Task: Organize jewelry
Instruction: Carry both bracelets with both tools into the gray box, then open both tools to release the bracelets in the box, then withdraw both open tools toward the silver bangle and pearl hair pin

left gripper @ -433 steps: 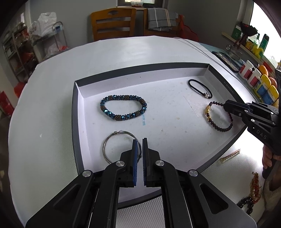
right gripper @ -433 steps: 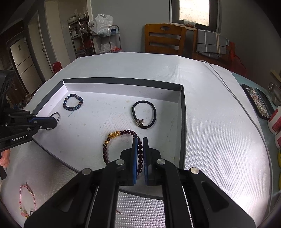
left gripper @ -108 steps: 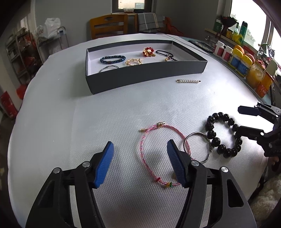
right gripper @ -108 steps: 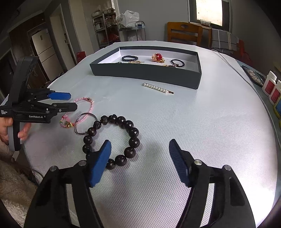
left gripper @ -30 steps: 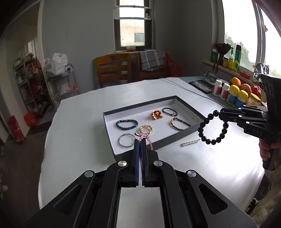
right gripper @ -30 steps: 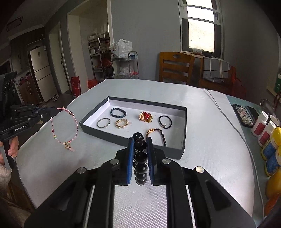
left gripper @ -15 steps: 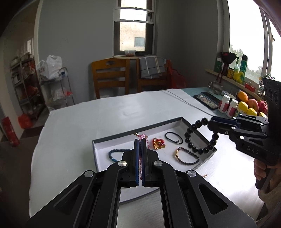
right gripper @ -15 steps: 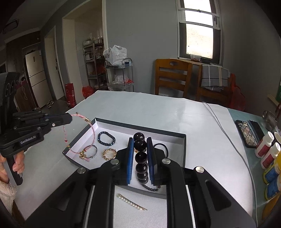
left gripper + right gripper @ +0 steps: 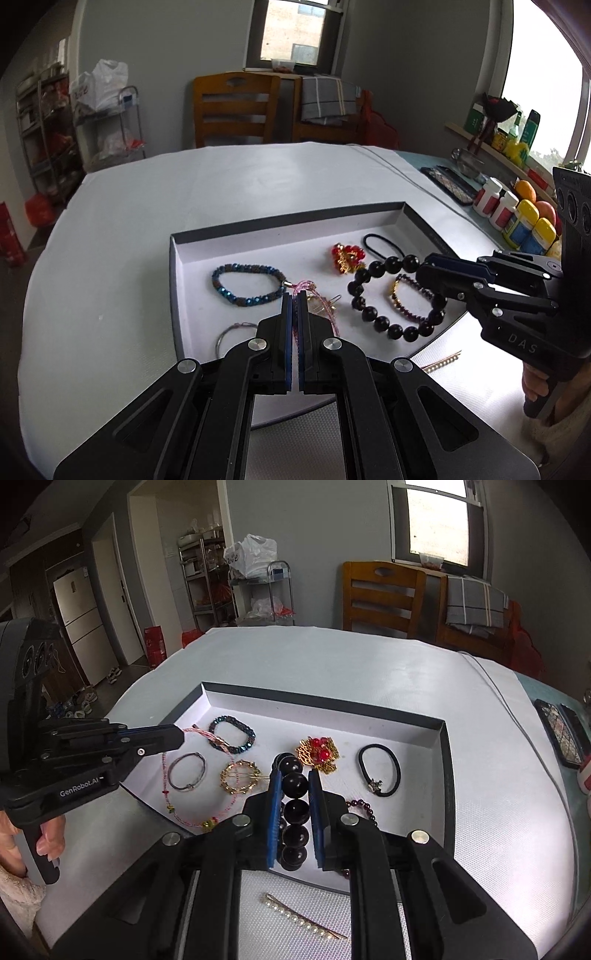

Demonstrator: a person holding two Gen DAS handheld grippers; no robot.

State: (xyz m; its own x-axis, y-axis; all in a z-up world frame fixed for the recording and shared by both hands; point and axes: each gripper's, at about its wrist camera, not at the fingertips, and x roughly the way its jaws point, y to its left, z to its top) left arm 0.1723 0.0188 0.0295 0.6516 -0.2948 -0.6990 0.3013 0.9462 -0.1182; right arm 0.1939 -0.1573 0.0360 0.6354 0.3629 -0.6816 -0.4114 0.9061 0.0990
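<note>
My left gripper (image 9: 294, 295) is shut on a pink cord bracelet (image 9: 192, 814), which hangs above the near left part of the dark tray (image 9: 288, 221). My right gripper (image 9: 294, 775) is shut on a black bead bracelet (image 9: 384, 321), held above the tray's near right part. The white-lined tray also holds a blue bead bracelet (image 9: 245, 284), a silver ring bracelet (image 9: 186, 771), a gold ring (image 9: 240, 777), a red and gold brooch (image 9: 318, 755), a black hair tie (image 9: 378, 771) and a dark red bead bracelet (image 9: 412, 302).
A pearl hair clip (image 9: 304, 915) lies on the white tablecloth in front of the tray. Bottles and fruit (image 9: 517, 218) stand at the table's right edge. A dark tablet-like case (image 9: 561, 731) lies far right. Wooden chairs (image 9: 236, 110) stand behind the table.
Both grippers have moved forward and lower over the tray with their bracelets still gripped. The tray looks closer and larger.
</note>
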